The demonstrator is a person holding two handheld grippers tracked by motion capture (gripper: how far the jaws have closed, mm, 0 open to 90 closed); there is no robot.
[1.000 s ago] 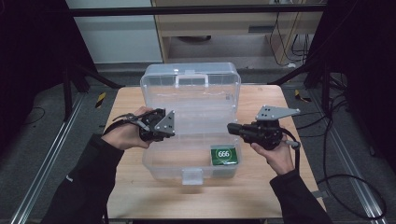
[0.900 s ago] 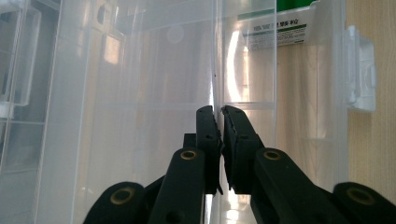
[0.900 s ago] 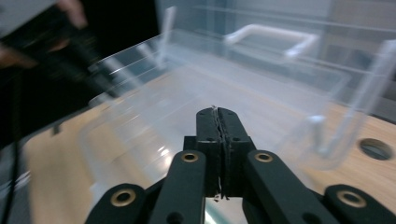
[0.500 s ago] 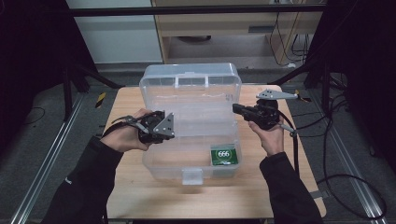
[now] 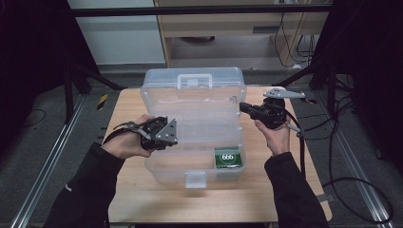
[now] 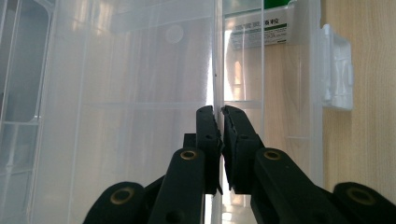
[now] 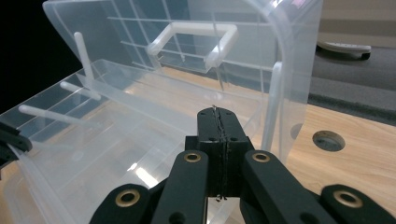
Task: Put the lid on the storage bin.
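A clear plastic box [image 5: 171,172] stands open on the wooden table, its lid [image 5: 195,97] upright at the back with a white handle [image 5: 195,78]. A green packet marked 666 [image 5: 228,157] lies in the box's front right corner. My left gripper [image 5: 172,137] is at the box's left side, and in the left gripper view it [image 6: 219,112] is shut on a thin clear wall [image 6: 215,56] of the box. My right gripper [image 5: 242,106] hovers by the lid's right edge; its jaws [image 7: 218,113] are pressed together with nothing between them.
The table [image 5: 285,190] has bare wood in front of and to the right of the box, with a round hole [image 7: 328,140] near the lid. The box's white latch [image 5: 196,179] juts out at the front. Cables trail off the right side.
My right gripper has risen and moved back from beside the box's right wall to the lid's right edge. The left gripper has kept its hold in place.
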